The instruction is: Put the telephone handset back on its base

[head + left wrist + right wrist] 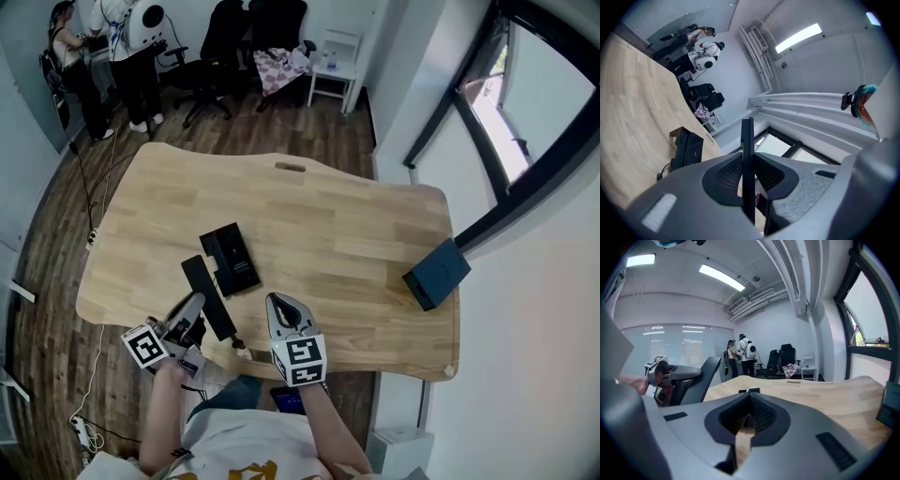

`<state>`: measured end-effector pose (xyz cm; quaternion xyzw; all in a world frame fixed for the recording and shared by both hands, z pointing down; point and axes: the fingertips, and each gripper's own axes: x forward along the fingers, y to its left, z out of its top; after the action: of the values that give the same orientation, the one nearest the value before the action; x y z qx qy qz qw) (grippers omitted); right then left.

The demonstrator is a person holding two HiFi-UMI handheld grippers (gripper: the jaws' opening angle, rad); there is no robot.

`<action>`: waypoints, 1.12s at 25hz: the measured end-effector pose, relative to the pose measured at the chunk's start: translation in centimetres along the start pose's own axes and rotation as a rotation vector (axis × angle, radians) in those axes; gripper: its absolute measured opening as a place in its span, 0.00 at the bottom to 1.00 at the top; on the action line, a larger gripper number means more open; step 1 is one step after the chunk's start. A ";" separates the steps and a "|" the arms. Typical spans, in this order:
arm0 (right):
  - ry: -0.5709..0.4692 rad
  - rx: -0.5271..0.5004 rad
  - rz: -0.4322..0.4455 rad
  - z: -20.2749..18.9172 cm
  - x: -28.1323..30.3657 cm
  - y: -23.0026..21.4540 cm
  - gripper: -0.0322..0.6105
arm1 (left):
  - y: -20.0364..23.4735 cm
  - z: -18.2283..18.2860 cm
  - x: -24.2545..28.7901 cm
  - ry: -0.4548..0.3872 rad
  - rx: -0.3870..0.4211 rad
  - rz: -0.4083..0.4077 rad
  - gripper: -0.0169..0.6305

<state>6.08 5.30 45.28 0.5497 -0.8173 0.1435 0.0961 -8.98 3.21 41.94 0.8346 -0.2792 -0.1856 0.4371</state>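
The black telephone base [231, 259] lies flat on the wooden table [328, 225], left of centre. Just in front of it, near the table's front edge, hangs the black handset [210, 298], a flat slab with my left gripper [199, 305] shut on its near end. In the left gripper view the handset [747, 150] stands edge-on between the pads, and the base [687, 148] is ahead on the left. My right gripper [279, 303] hovers to the right of the handset, shut, with nothing between its fingertips. The right gripper view shows the base [749, 391] ahead and the handset [704, 375] at left.
A dark blue box [437, 274] stands at the table's right edge. A thin cord [236, 345] hangs by the front edge. Two people [122, 47], black office chairs [234, 37] and a white side table [336, 67] are beyond the far end. A window frame [506, 141] runs along the right.
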 end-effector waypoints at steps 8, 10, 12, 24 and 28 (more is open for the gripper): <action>0.015 0.025 -0.016 2.5 10.1 -1.0 0.06 | 4.6 5.6 5.2 0.053 -0.032 -0.067 0.14; 0.022 0.026 -0.021 2.7 11.3 -1.1 0.06 | 5.7 6.0 5.9 0.069 -0.041 -0.065 0.14; 0.026 0.032 -0.027 2.7 12.1 -1.3 0.06 | 6.5 6.4 6.4 0.085 -0.045 -0.064 0.14; 0.029 0.035 0.007 2.8 11.4 -3.1 0.06 | 5.8 5.2 7.5 0.057 -0.047 -0.028 0.14; 0.008 0.012 0.045 3.3 10.0 -2.9 0.06 | 4.8 4.5 7.2 0.016 -0.043 -0.010 0.14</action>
<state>5.01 -5.59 45.68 0.5312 -0.8282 0.1529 0.0927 -7.39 -6.33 42.99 0.8280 -0.2673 -0.1870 0.4560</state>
